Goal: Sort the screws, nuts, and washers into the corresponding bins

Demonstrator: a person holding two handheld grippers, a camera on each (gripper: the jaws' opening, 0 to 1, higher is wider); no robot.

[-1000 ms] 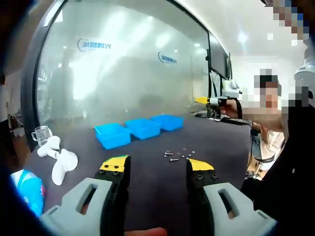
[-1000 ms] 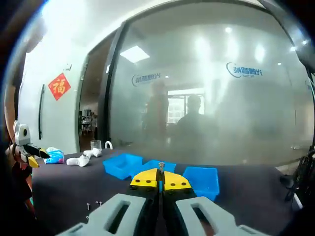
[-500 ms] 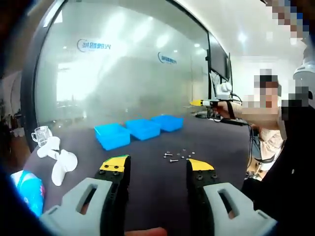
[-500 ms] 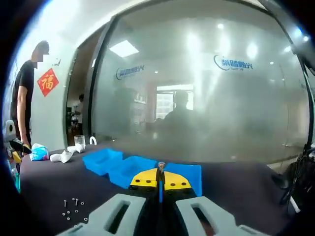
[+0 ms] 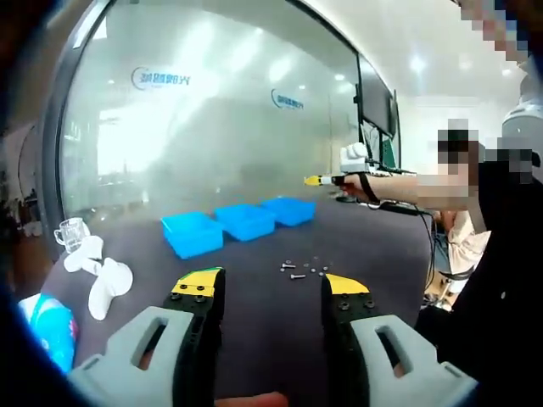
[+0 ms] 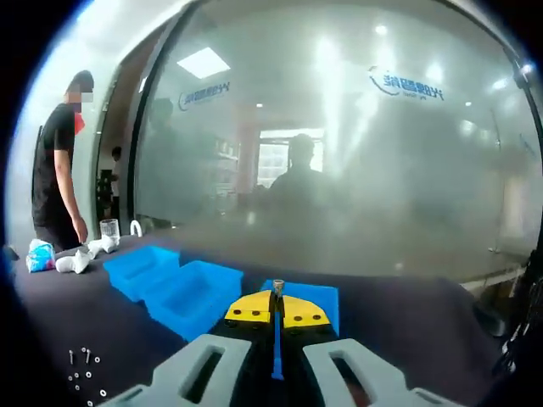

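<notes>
Right claw (image 6: 277, 309): yellow-tipped jaws pressed together on a small metal screw (image 6: 277, 287), upright above three blue plastic bins (image 6: 197, 292). Left claw (image 5: 271, 288): jaws apart, empty. Loose screws, nuts, washers (image 5: 304, 270) scattered on dark matte desk (image 5: 271, 339), just beyond left claw.

Three blue plastic bins (image 5: 242, 222), smooth, slightly glossy. Small screws, nuts and washers (image 5: 304, 270) seen as bright shiny metal. Dark tabletop (image 5: 271, 314) matt. Frosted glass wall (image 6: 356, 153) hazy, lamp reflections carried. Clear glass cup (image 5: 71, 232) glossy. Grey gripper jaws matt plastic, yellow tips.
</notes>
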